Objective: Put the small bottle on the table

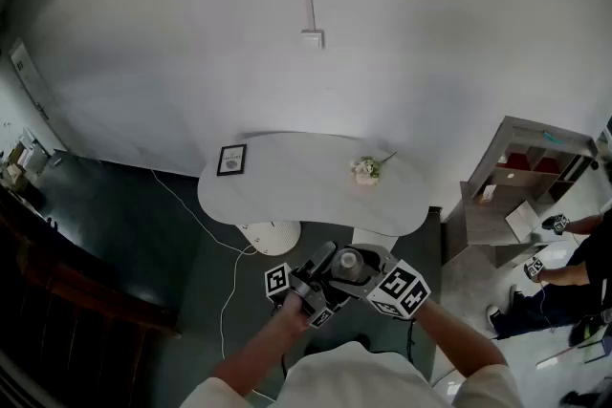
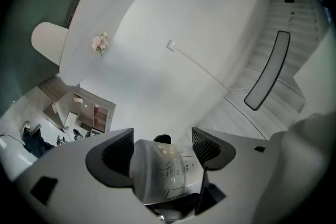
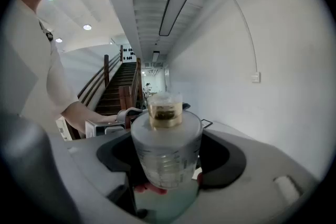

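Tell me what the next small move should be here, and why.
Probably carry the small bottle forward toward the table without loosening either grip. It sits between the jaws of both the left gripper and the right gripper, close to the person's body, while the table, bare between its picture frame and flowers, lies well ahead.

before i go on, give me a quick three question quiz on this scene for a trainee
1. True or false: the table is bare.
2. Where is the bottle now? a) standing on the table b) up in the air in front of the person, not on the table c) in a drawer
3. Fill in: the bottle sits between the jaws of ___ claws.

Key
1. False: a picture frame stands on it and a bunch of flowers lies on it.
2. b
3. Both: the left claw and the right claw each close on it.
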Tool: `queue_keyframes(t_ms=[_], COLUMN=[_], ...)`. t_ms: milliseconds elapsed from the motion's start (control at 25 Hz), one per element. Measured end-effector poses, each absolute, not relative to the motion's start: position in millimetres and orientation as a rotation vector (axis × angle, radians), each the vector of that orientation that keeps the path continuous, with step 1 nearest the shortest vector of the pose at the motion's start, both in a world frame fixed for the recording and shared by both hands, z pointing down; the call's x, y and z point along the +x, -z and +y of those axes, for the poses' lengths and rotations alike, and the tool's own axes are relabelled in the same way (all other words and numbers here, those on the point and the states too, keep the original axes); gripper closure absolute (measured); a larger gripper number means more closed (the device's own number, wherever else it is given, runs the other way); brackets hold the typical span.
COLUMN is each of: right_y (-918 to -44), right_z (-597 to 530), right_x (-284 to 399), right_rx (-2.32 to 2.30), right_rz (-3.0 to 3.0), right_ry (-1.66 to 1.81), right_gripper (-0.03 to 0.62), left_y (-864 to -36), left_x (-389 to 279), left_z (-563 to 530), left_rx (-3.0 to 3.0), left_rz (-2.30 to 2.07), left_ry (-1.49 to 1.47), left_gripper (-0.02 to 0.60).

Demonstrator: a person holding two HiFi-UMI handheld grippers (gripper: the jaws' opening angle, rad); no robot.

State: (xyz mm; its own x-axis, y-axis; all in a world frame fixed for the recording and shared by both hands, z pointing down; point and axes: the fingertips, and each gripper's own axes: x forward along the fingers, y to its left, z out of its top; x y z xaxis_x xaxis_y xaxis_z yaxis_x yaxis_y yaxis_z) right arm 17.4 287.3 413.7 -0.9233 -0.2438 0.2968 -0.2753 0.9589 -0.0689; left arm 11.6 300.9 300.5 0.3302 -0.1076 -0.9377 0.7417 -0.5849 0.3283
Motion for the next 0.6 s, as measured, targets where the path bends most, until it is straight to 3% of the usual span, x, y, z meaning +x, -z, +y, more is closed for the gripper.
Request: queue_keyframes(t_ms=[600], right_y=[-411], right_z=[285], right_x=[29], right_rx=[0.341], right_rz=[-2.84], right_ry=[-0.141], right_gripper=[0.246], left_y=[-299], left_x=[25], left_z=[299], left_rx=[1.828], left_rz=[0.531], left_ry=[1.369], left_gripper=[0.244])
